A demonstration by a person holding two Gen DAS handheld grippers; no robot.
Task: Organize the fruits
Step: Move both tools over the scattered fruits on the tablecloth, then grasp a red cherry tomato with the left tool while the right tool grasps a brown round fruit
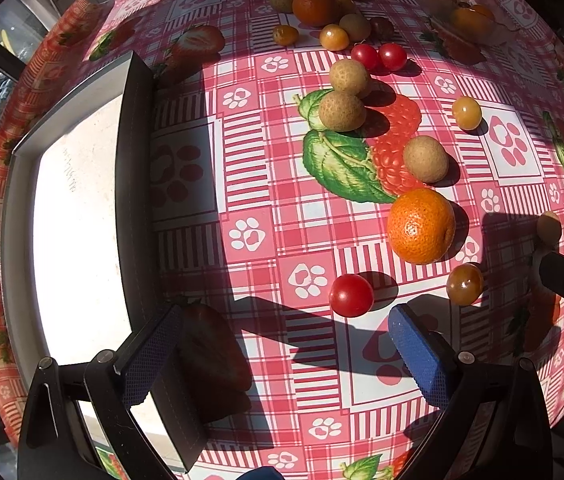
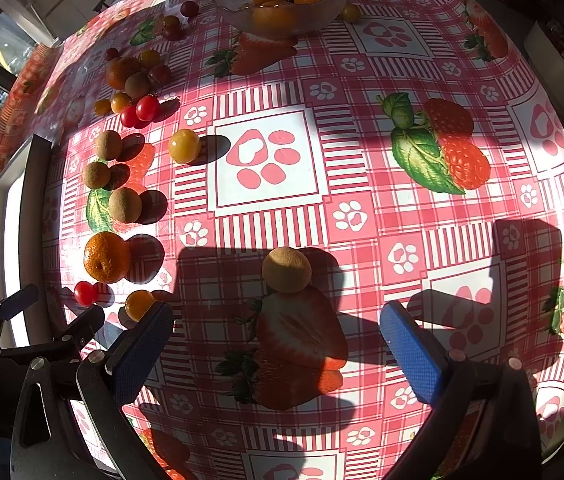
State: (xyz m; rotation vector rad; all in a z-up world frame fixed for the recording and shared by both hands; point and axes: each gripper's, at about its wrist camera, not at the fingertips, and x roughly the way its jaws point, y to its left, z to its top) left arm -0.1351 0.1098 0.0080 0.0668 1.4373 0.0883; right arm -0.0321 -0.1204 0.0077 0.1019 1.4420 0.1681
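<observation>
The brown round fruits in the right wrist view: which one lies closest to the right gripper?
The lone brown fruit just ahead of the open right gripper, above the printed strawberry. The other three line up far left.

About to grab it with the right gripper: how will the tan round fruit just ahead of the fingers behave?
The tan fruit looks round, so a nudge would probably roll it. Its skin looks matte, likely not slippery. The right gripper is open wide enough to straddle it.

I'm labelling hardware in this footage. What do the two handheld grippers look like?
Both match: the left gripper and right gripper each have two flat blue fingers with fine dimpled rubber texture, mounted on black angular brackets fastened with silver screws. No cables or sleeves visible.
</observation>
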